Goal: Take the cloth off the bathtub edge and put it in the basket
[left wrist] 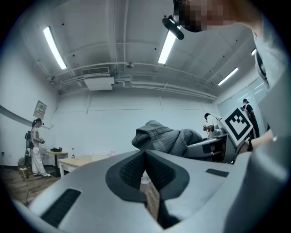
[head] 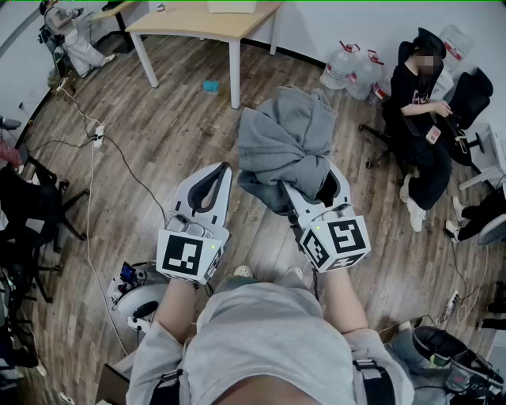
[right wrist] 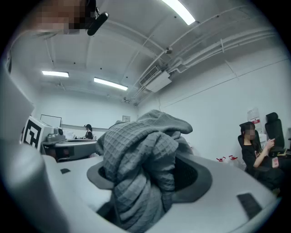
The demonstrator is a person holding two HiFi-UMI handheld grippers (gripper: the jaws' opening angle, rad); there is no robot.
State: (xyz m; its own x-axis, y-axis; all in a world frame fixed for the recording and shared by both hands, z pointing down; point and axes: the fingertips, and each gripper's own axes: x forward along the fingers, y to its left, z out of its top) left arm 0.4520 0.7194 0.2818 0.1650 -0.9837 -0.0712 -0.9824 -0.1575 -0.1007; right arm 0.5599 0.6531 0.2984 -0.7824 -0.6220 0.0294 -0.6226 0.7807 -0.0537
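A grey waffle-weave cloth (head: pixel 285 146) hangs bunched in my right gripper (head: pixel 316 188), whose jaws stand wide and clamp the thick bundle. In the right gripper view the cloth (right wrist: pixel 141 164) fills the gap between the jaws of the right gripper (right wrist: pixel 146 175) and spills over both. My left gripper (head: pixel 223 169) is held level beside it on the left, shut with nothing in it. Its tips meet in the left gripper view (left wrist: pixel 145 154), where the cloth (left wrist: pixel 166 139) shows to the right. No bathtub or basket is in any view.
Wood floor lies below. A light wooden table (head: pixel 205 24) stands at the back, with water bottles (head: pixel 352 67) to its right. A seated person (head: pixel 419 119) is at the right. Cables (head: pixel 95 142) and a dark chair (head: pixel 32 206) are at the left.
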